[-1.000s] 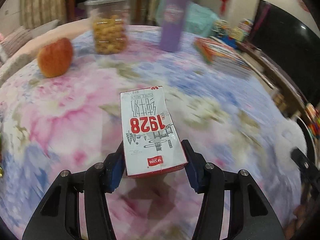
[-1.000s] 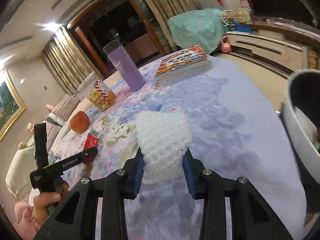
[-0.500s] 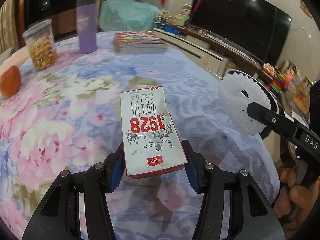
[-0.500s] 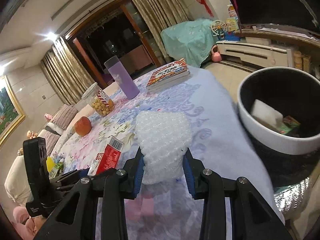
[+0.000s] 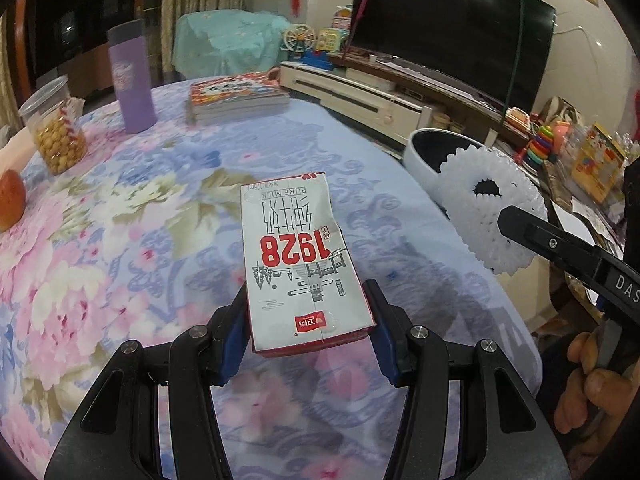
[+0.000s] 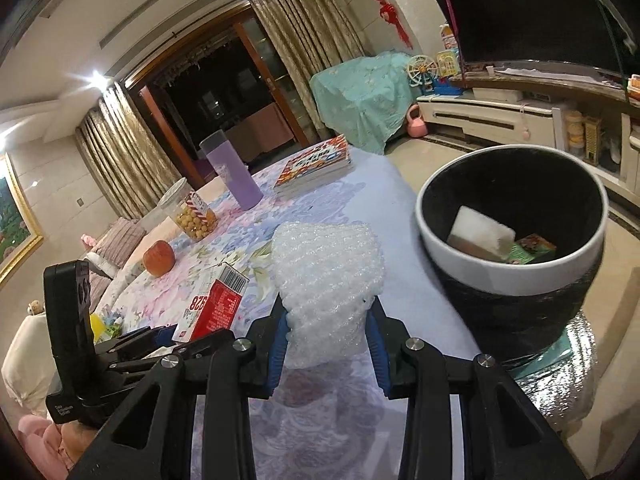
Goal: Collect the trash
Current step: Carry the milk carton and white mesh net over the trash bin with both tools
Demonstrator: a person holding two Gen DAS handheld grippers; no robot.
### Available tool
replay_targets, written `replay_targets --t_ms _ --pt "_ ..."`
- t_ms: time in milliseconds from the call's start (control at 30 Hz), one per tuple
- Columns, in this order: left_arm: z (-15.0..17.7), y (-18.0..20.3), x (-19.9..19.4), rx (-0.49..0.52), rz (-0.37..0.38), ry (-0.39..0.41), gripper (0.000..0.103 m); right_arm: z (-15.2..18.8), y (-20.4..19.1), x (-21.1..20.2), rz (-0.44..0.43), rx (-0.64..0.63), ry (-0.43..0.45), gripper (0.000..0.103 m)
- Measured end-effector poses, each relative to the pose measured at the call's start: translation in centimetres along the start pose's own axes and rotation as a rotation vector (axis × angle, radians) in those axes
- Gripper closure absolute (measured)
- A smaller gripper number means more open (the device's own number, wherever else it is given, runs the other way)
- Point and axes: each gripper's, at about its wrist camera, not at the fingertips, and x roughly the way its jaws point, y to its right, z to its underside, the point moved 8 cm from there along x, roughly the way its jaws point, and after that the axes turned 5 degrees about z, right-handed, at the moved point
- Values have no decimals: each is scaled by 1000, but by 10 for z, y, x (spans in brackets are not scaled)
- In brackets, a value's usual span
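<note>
While the left gripper (image 5: 306, 336) pinches a milk carton (image 5: 298, 256) by its two long sides near one end, the carton's long axis runs straight out along the fingers, away from the camera and over the flowered tablecloth (image 5: 120, 240). Its broad white face is turned up, and the print reads upside down from this view: red "1928" across the middle, "PURE MILK" near the far end above large Chinese characters, and a small red logo patch at the gripped end. From the right wrist view the carton's red side panel and a barcode show, with "928" partly visible.

The right gripper (image 6: 328, 340) has its blue pads pressed into a white foam net sleeve (image 6: 326, 272), squeezing its lower part; the sleeve stands out forward along the fingers, with its open end showing as a ring in the left wrist view. It hangs over the table's edge nearest the bin.

Just past that edge stands a round bin (image 6: 512, 280) with a white rim and black inside, holding a white block and a green packet. On the far side of the table sit a purple tumbler (image 5: 130, 76), a stack of books (image 5: 238, 96), a clear jar of yellow snacks (image 5: 54, 128) and an apple (image 5: 10, 204). The handle of the right gripper shows the letters "DAS".
</note>
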Motion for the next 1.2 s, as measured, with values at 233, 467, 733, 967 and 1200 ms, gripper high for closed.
replay_targets --t_ms 233,467,733,967,1200 --pt "-16 31 9 51 39 7 51 -10 25 -14 30 18 31 66" --pt "-27 53 19 80 67 3 51 -20 48 -18 66 42 49 66" --pt "-38 64 25 108 78 6 51 -31 69 -24 95 57 69 66" --pt "-44 73 31 131 90 5 51 -38 82 -29 118 60 83 66" --pt "-54 86 36 156 105 5 51 -42 91 -30 128 71 88 66"
